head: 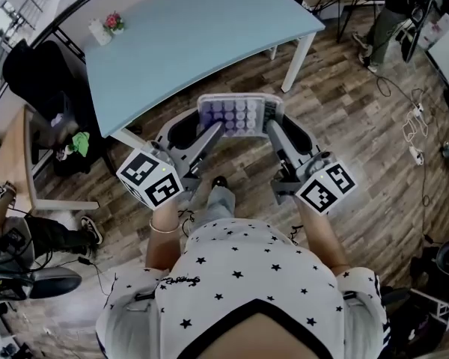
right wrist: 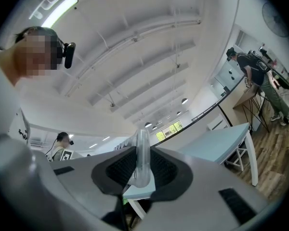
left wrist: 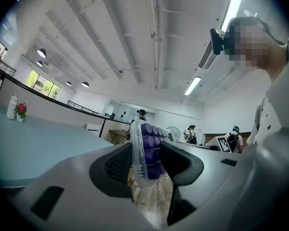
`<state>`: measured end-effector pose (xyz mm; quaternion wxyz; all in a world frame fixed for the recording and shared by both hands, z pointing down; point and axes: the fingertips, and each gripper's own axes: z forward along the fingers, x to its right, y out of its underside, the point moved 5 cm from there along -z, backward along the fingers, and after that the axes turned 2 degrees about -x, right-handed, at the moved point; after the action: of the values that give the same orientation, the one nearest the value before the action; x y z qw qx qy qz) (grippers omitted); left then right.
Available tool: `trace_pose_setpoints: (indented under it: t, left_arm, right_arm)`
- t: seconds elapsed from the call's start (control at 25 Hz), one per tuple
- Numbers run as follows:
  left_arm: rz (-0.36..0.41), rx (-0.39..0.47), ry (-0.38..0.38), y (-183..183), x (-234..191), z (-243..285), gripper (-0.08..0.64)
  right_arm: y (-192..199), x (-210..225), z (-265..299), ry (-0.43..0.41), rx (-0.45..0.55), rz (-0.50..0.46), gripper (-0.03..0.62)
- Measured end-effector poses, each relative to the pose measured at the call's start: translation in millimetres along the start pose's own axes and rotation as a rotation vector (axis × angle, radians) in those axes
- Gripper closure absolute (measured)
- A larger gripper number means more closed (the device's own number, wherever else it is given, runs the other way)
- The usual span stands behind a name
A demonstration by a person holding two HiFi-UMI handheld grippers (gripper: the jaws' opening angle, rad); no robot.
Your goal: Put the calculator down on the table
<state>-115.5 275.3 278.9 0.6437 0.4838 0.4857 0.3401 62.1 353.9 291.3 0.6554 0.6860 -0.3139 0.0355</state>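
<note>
The calculator (head: 239,114), a clear case with rows of purple keys, hangs level in the air over the wooden floor, just in front of the light blue table (head: 194,36). My left gripper (head: 214,128) is shut on its left end and my right gripper (head: 272,128) on its right end. In the left gripper view the calculator (left wrist: 147,150) stands edge-on between the dark pads of the left gripper (left wrist: 149,163). In the right gripper view its clear rim (right wrist: 141,158) sits pinched between the pads of the right gripper (right wrist: 142,170).
On the table's far left corner are a small flower pot (head: 114,22) and a white bottle (head: 99,32). A black chair (head: 37,73) and a wooden desk (head: 15,163) stand at the left. A person (head: 389,10) stands far right, with cables (head: 411,129) on the floor.
</note>
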Motion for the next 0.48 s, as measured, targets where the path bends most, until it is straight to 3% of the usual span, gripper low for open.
trace_pose_setpoints:
  t: [0.48]
  left_arm:
    - [-0.011, -0.009, 0.028, -19, -67, 37, 0.359]
  right_arm:
    - [-7, 39, 61, 0.045, -0.008, 0.011, 0.508]
